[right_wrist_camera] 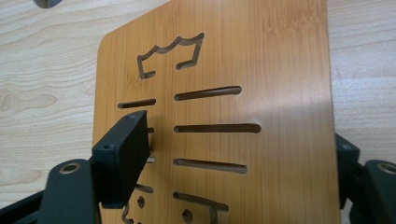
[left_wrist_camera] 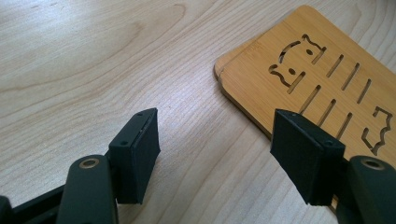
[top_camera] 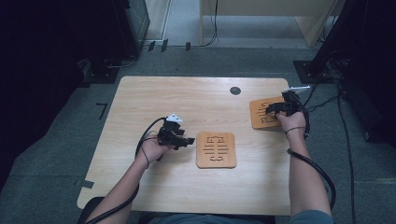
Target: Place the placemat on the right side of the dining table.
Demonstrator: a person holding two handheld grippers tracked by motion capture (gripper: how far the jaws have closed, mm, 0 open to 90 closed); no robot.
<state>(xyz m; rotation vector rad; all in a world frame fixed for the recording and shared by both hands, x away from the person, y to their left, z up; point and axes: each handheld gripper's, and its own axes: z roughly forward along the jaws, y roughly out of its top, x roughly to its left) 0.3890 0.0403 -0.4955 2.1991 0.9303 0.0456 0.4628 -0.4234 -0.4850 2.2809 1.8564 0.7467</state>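
Two bamboo boards with cut-out slots lie on the light wooden surface. The near board rests flat toward the middle of the surface, in front of the person. The far board sits at the right side, close to the surface's right edge and not far from a round dark hole in the top.

The left gripper hangs just to the left of the near board, with its jaws pointing toward it. In the left gripper view the left gripper stands spread wide: the left jaw is over bare wood, while the right jaw is over the board's near edge. Nothing lies between them but the surface and that edge; whether the right jaw touches the board cannot be told.

The right gripper is over the far board, held by the person's right hand. In the right gripper view the right gripper is spread, and the board fills the gap between the jaws. The left jaw sits over the slotted face near its left edge, the right jaw just past its right edge. The board appears tilted up toward the camera, but contact with the jaws cannot be made out.
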